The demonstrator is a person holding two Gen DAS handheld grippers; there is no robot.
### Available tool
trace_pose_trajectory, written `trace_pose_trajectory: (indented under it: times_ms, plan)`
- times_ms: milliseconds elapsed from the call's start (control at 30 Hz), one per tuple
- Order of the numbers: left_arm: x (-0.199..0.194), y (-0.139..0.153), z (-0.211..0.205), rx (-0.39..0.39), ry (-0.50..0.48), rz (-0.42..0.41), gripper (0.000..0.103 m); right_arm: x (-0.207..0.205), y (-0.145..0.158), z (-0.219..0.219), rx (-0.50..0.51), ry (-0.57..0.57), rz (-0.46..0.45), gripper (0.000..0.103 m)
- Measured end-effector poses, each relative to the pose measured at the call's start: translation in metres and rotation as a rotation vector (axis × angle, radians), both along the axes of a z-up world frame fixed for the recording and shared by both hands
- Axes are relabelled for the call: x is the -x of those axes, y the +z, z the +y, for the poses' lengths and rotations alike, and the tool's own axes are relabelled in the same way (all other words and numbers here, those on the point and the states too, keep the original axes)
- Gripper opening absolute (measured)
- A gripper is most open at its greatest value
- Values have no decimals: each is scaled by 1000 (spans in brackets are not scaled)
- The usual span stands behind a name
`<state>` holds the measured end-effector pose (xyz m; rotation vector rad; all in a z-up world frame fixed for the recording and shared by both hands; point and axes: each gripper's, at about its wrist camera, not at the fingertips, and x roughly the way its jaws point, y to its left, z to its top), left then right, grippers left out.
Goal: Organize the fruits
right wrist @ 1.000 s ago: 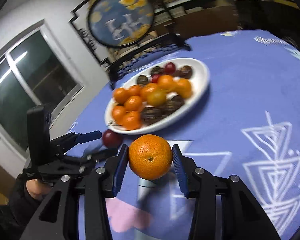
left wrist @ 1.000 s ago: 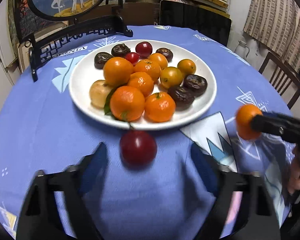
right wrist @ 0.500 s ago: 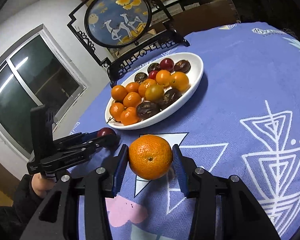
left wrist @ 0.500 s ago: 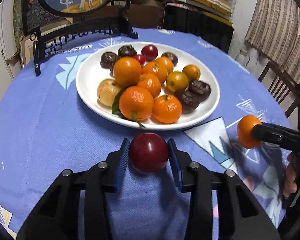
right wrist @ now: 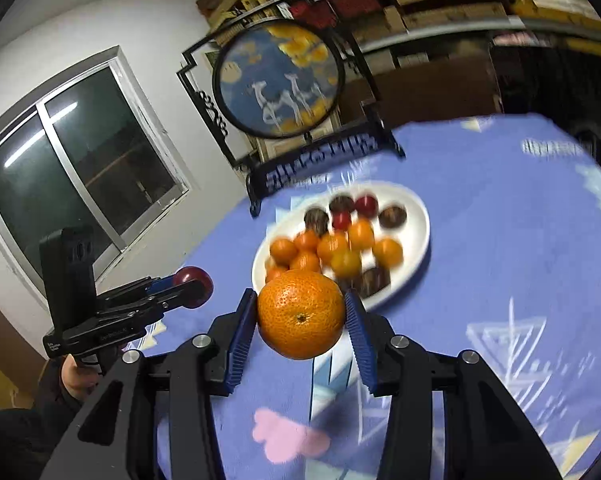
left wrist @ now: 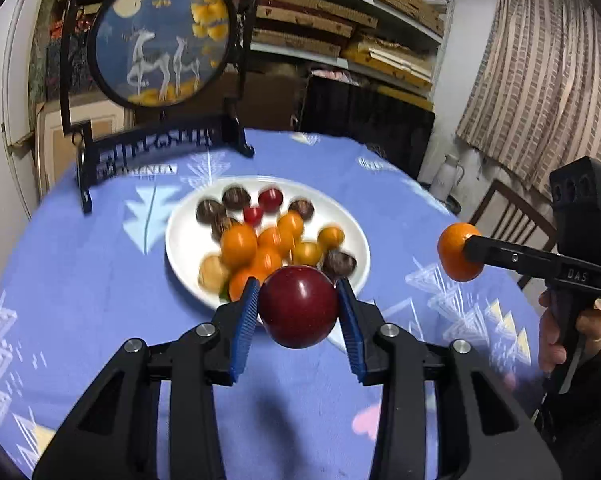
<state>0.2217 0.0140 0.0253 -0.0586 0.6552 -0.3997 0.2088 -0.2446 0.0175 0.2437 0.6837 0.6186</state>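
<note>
While both tools hang above the blue patterned tablecloth point(left wrist: 80, 280), we see the left gripper point(left wrist: 298, 308) pinching a dark red plum point(left wrist: 298, 306) between its blue pads point(left wrist: 244, 324), the fruit lifted clear of the cloth and sitting just in front of the near rim of the white plate point(left wrist: 188, 236). In the right wrist view the same left gripper point(right wrist: 188, 286) shows at the far left, the plum point(right wrist: 192, 286) at its tip and a hand wrapped around its handle.

The right gripper point(right wrist: 300, 316) is clamped on an orange point(right wrist: 300, 314), also held in the air near the plate point(right wrist: 416, 236). From the left wrist camera the orange point(left wrist: 458, 252) appears to the right of the plate, gripped by the right gripper point(left wrist: 466, 250) with the person's right hand point(left wrist: 568, 332) on the handle.

The plate holds a blurred heap of oranges point(left wrist: 256, 250), small yellow-orange fruits, dark brown fruits and a few red ones. Beyond it, at the far left of the table, stands a round painted screen point(left wrist: 160, 40) in a black frame, with shelves of flat boxes point(left wrist: 340, 12) behind and a striped curtain point(left wrist: 540, 80) at the right.
</note>
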Motion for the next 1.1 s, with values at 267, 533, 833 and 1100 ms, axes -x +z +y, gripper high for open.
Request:
trace_pose_trajectory:
  times_ms: [267, 533, 833, 1100]
  plan:
    - [-87, -1, -4, -17, 54, 53, 39, -87, 1, 17, -1, -45, 63, 45]
    - [-156, -38, 11, -7, 117, 162, 39, -156, -40, 42, 47, -81, 147, 47]
    - [-118, -30, 22, 16, 158, 120, 96, -120, -27, 30, 6, -95, 93, 60]
    - [-19, -36, 10, 16, 106, 158, 98, -16, -24, 7, 4, -143, 91, 94]
